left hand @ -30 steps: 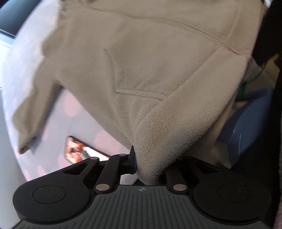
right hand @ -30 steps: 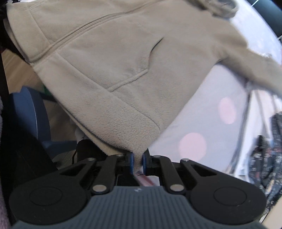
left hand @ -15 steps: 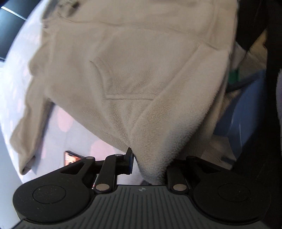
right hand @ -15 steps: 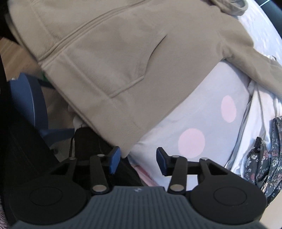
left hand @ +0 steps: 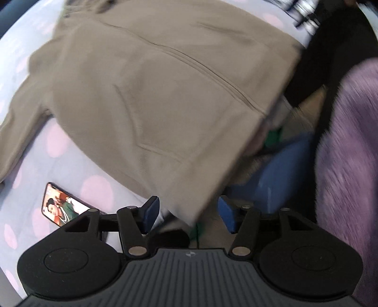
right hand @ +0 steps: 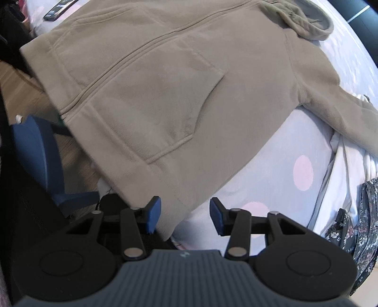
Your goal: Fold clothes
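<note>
1. Centrally, one beige fleece zip hoodie [left hand: 165,99] lies spread front-up on a bed sheet [left hand: 78,170] of pale lilac with pink dots; its hem reaches the bed's edge and partly overhangs it.
2. One zipper line runs down the front; two slanted pockets show, one to each side of it. One hood [right hand: 304,23] lies at the far end in the right wrist view, and one sleeve stretches outward in each view.
3. Left gripper [left hand: 187,212]: jaws released and just now widening, its two blue pads apart; a hem corner lies between them, touched by neither pad.
4. Right gripper [right hand: 185,216]: jaws likewise released, two blue pads apart; the other hem corner lies between them, close against the left pad without being pinched.
5. One smartphone [left hand: 62,205] with a lit screen lies on the sheet just beside the left gripper.
6. One dark remote-like object [right hand: 57,8] rests at the sheet's far corner; what it is cannot be told.
7. One blue chair [right hand: 37,151] stands on the wooden floor beside the bed.
8. One dark floral garment [right hand: 361,217] lies at the sheet's right margin.
9. One purple fuzzy fabric [left hand: 349,165] fills the left wrist view's right edge, blurred.
</note>
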### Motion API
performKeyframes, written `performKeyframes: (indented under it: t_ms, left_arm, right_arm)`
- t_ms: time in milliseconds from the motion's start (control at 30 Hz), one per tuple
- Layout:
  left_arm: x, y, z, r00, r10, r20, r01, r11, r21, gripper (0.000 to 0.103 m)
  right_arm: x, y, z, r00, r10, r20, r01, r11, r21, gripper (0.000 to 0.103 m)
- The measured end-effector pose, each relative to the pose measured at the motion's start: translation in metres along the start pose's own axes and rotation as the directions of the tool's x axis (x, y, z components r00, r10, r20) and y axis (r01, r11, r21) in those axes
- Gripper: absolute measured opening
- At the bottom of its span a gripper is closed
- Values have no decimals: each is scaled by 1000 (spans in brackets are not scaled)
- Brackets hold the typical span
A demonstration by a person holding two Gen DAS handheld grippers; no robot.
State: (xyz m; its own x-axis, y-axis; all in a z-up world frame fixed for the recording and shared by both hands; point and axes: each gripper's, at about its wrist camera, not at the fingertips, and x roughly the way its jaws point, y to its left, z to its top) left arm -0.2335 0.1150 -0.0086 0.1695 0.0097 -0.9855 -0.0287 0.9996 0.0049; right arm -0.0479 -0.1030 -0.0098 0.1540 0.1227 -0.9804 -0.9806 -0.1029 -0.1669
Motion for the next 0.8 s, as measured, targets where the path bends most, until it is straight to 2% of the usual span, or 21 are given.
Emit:
performKeyframes:
  t_ms: [67,133,200,300,367,500,633,733,800]
  left_arm:
    - [11,10,11,1000,12,16,-12,998,-59,50]
    - [25,22,23,1000,22,22,-19,993,-119,44]
    - [39,40,31,1000,24,20,-20,983,-180,32]
    - [60,67,42,1000,23,16,-18,963,-268,29]
    - [75,74,42,1000,-7,-3,6,955,-296,29]
    - [95,81,35,998,-19,-58,-2,942,-336,29]
    - [105,88,27,997,-37,-70,7,921,-390,29]
    - [106,89,26,995,-47,-82,10,915,-404,29]
    - [106,87,26,993,-50,-106,5,922,-387,29]
  right_arm:
    - [3,-5,7,1000,-20,12,19,999,41,43]
    - [7,-12,17,999,-32,36,28,995,98,32]
    - [13,-21,29,997,-30,72,17,986,163,32]
    - [27,-34,42,994,-12,112,-19,964,266,31]
    - [40,-38,47,993,1,116,-37,950,309,31]
    - [69,-40,44,996,36,82,-63,933,356,31]
    - [96,-42,37,997,77,4,-73,920,386,23]
    - [108,-40,33,993,108,-49,-80,915,396,23]
    - [108,-37,31,992,113,-62,-80,917,391,23]
